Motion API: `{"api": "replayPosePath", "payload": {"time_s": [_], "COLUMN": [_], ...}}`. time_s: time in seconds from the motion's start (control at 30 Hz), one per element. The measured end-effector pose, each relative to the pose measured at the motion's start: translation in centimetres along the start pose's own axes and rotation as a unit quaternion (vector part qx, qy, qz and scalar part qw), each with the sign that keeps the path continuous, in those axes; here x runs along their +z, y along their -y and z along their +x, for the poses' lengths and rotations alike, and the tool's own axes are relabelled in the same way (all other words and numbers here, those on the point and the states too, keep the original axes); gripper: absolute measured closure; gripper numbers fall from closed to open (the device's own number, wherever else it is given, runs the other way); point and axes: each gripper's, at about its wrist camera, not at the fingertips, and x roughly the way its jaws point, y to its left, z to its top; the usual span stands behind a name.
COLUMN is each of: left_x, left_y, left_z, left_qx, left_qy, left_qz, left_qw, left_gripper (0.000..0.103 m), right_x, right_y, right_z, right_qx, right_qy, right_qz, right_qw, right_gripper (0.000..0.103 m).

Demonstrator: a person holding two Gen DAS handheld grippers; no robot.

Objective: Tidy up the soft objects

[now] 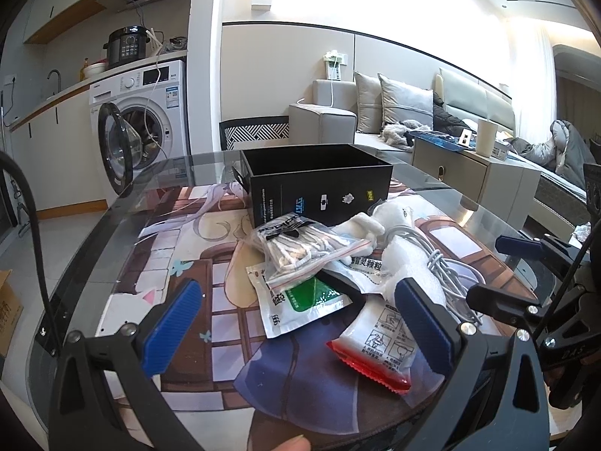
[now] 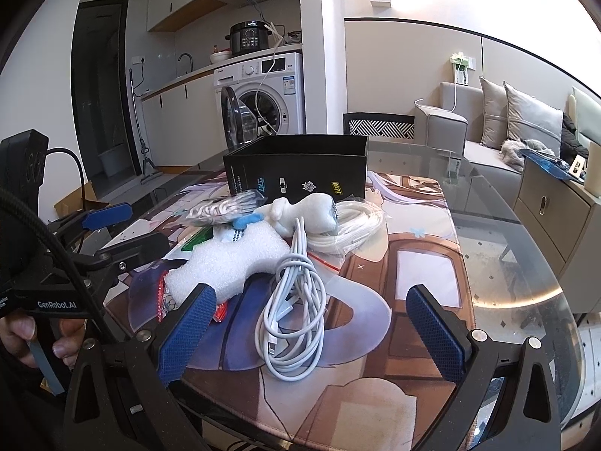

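A heap of soft items lies on the illustrated mat (image 1: 180,263) in front of an open black box (image 1: 319,188). It holds a zip bag of cotton swabs (image 1: 300,248), a green and white sachet (image 1: 300,300), a white packet with a red edge (image 1: 379,345), a white plush toy (image 2: 304,210), a foam piece (image 2: 233,263), a coiled white cable (image 2: 293,315) and a clear bag of white cord (image 2: 353,229). My left gripper (image 1: 298,323) is open over the sachets. My right gripper (image 2: 311,334) is open, straddling the cable. Neither holds anything.
The mat covers a round glass table (image 2: 488,195). A patterned chair (image 2: 379,126) stands behind the box. A washing machine (image 1: 146,112) with its door open is at the far left, a sofa (image 1: 375,112) and a low cabinet (image 1: 469,173) at the right.
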Motion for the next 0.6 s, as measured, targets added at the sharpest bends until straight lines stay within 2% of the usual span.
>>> {"api": "replayPosePath", "payload": {"time_s": [0.2, 0.6], "left_x": [-0.08, 0.02], "left_y": [-0.12, 0.00], "left_z": [0.31, 0.35], "left_qx": [-0.003, 0.000], "left_qy": [-0.002, 0.003], "left_qz": [-0.004, -0.003], "left_qw": [1.0000, 1.0000], "left_gripper": [0.000, 0.000], "right_x": [0.08, 0.10], "right_y": [0.23, 0.16], "right_z": [-0.20, -0.27], "right_qx": [0.012, 0.008], "right_qy": [0.007, 0.016], "right_qz": [0.008, 0.002], "right_qw": [1.000, 1.000], "right_gripper": [0.000, 0.000]}}
